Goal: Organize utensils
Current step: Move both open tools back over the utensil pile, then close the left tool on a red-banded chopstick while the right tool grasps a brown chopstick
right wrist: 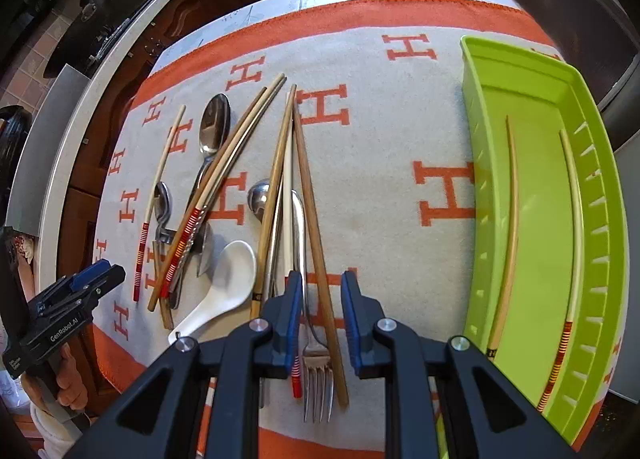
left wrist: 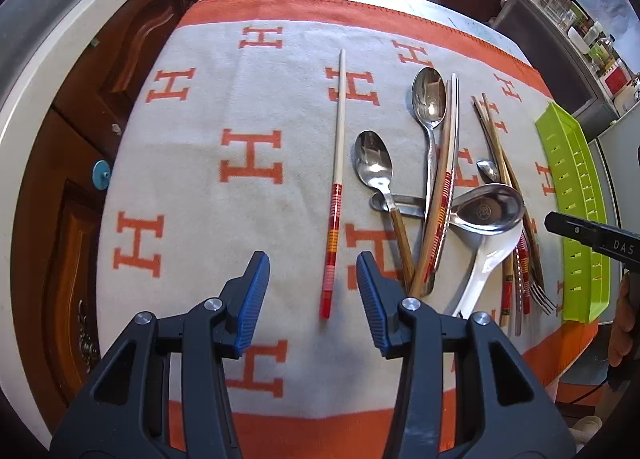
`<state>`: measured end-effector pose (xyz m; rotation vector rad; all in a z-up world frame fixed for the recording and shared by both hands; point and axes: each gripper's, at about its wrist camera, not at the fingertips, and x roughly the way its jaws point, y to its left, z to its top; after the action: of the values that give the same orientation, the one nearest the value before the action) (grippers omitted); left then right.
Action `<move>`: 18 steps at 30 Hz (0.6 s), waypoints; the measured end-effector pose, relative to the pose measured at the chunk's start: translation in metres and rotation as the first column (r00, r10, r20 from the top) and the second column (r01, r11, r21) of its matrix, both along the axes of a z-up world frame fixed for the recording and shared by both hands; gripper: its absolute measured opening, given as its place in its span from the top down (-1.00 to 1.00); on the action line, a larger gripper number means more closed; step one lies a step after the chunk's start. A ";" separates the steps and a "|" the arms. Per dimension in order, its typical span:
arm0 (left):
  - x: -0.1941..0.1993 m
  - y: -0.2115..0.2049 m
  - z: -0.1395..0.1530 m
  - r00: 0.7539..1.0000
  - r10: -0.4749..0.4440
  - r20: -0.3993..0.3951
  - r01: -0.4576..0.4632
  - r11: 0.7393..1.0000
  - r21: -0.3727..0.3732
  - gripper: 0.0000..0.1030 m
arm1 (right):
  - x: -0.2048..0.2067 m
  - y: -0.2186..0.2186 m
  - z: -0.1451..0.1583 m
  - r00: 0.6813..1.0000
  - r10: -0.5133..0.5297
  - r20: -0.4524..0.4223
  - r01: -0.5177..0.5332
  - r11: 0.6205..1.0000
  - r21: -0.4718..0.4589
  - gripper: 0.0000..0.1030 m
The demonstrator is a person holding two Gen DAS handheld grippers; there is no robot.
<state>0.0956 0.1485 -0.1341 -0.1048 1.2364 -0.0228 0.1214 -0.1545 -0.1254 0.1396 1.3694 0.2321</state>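
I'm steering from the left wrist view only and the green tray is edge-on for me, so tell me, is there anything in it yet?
Observer: Yes, the green tray holds two chopsticks, one plain and one with red stripes.
Operator: What is the right tool over?
Observer: The right tool is open above a fork and a brown chopstick.
Operator: Is it gripping either?
Observer: No, both lie on the cloth between its fingers, untouched.
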 end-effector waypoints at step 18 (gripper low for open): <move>0.034 -0.010 -0.025 0.999 -0.016 -0.047 0.017 0.999 0.033 0.18 | 0.005 0.012 -0.020 0.997 0.080 0.006 -0.079 0.992 -0.093 0.63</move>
<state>0.1298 0.1381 -0.1592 -0.0667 1.2834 -0.0144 0.1260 -0.1429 -0.1457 0.0061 1.3754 0.2352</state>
